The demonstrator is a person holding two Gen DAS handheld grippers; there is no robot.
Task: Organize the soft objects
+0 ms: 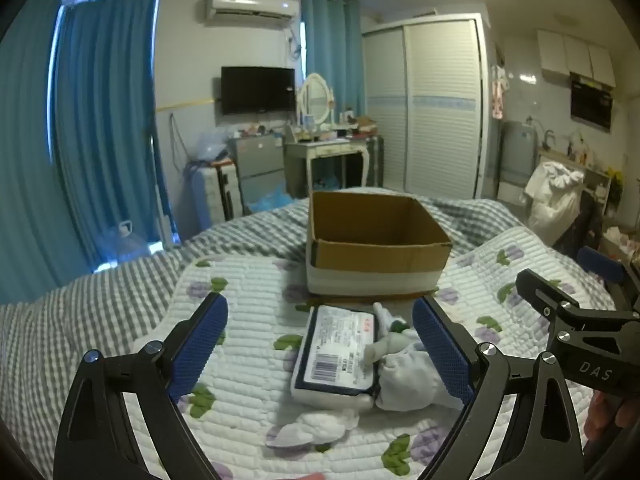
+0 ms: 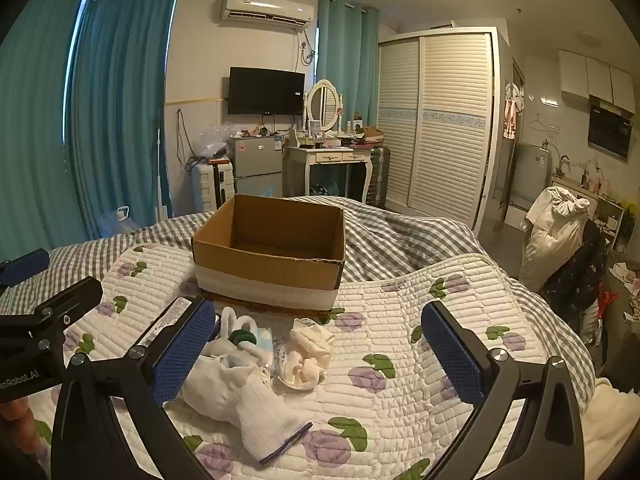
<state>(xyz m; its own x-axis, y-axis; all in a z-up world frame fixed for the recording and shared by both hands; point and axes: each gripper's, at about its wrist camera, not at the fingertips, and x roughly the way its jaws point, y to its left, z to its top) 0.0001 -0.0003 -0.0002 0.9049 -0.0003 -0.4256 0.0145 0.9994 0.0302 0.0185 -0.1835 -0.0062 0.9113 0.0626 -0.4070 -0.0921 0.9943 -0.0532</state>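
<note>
Both your claws stand wide apart, gripping nothing. Left claw (image 1: pixel 320 344) hovers over the flat white packet with a dark-bordered barcode label (image 1: pixel 336 354); its print is too small to read. Right claw (image 2: pixel 318 354) frames the white knitted sock (image 2: pixel 244 396) and the cream lace-edged cloth bundle (image 2: pixel 306 354) on the floral quilted bedspread (image 2: pixel 400 308). The open brown cardboard box (image 2: pixel 272 248) sits just beyond, empty. "DAS" shows on the right claw's arm; "nRobot.AI" on the left's.
</note>
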